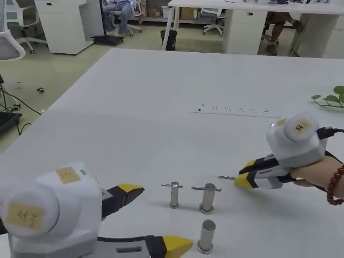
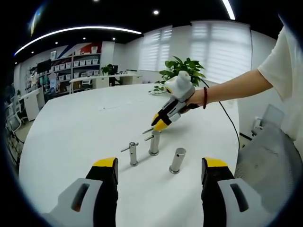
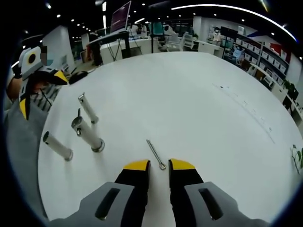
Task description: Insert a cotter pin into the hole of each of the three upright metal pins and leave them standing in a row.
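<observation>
Where the head view looks down, a white counter [image 1: 134,107] takes up most of the frame, with a leafy plant [image 1: 330,99] at its right edge.

Left claw [image 1: 153,217] sits at lower left and is the bulkiest thing on the scene. Its yellow-tipped jaws stand wide apart, with bare counter showing between them. The left gripper view gives the same wide gap along the bottom of the frame.

Right claw [image 1: 243,174] is at the right of the frame, pointing left. In the right gripper view the right claw [image 3: 159,165] has its jaws parted by a narrow gap.

Three metal pins stand upright at lower centre, apart from one another. First metal pin [image 1: 173,198] and second metal pin [image 1: 208,201] stand side by side in a row. Third metal pin [image 1: 206,236] is lower in the frame, directly below the second and just right of the left claw's lower jaw.

Cotter pins, smallest last:
- First cotter pin [image 1: 172,185] runs crosswise through the top of the first metal pin.
- Second cotter pin [image 1: 203,188] runs the same way through the second.
- The third metal pin has a bare top.
- Loose cotter pin [image 1: 227,177] sits just left of the right claw's tips. In the right gripper view the loose cotter pin [image 3: 154,152] has its looped end in the gap between the tips, shaft running to the upper left. It seems to touch neither jaw.
- Whether it lies flat on the counter, cannot tell.
</observation>
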